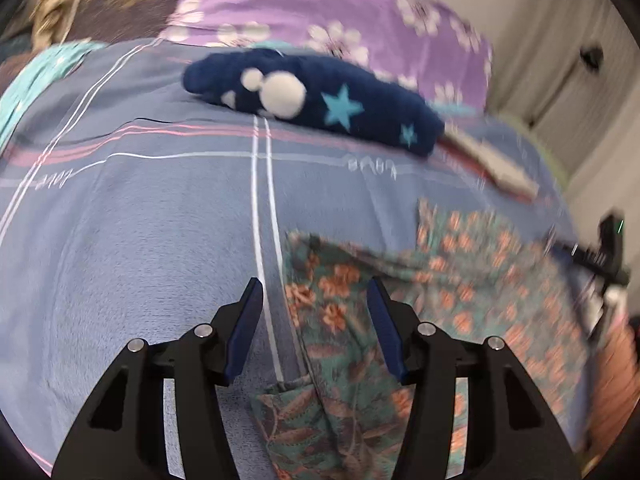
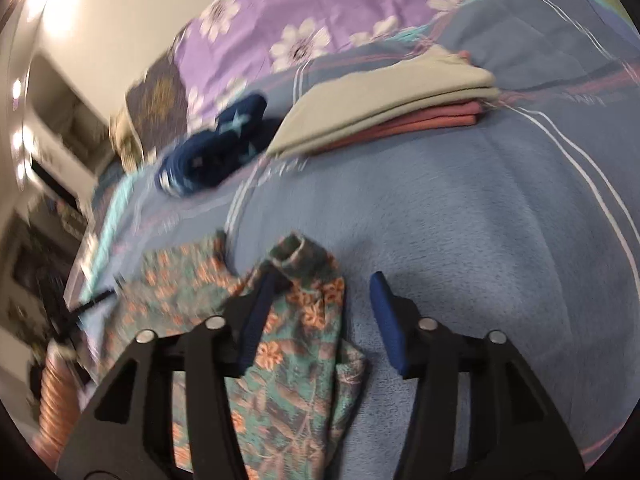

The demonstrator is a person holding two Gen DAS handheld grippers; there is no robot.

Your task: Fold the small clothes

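A teal garment with orange flowers (image 1: 400, 300) lies crumpled on the blue blanket (image 1: 140, 240). My left gripper (image 1: 316, 292) is open just above its left edge, with the cloth between and under the fingers. In the right wrist view the same floral garment (image 2: 296, 344) lies under my right gripper (image 2: 324, 284), which is open; its left finger (image 2: 256, 320) rests on the cloth. A navy knit piece with stars and white pompoms (image 1: 312, 96) lies farther back; it also shows in the right wrist view (image 2: 216, 152).
A folded stack of beige and pink clothes (image 2: 384, 100) sits on the blanket at the back right. A purple flowered pillow (image 1: 340, 12) lies behind. The right gripper's body (image 1: 600, 256) shows at the right edge of the left wrist view.
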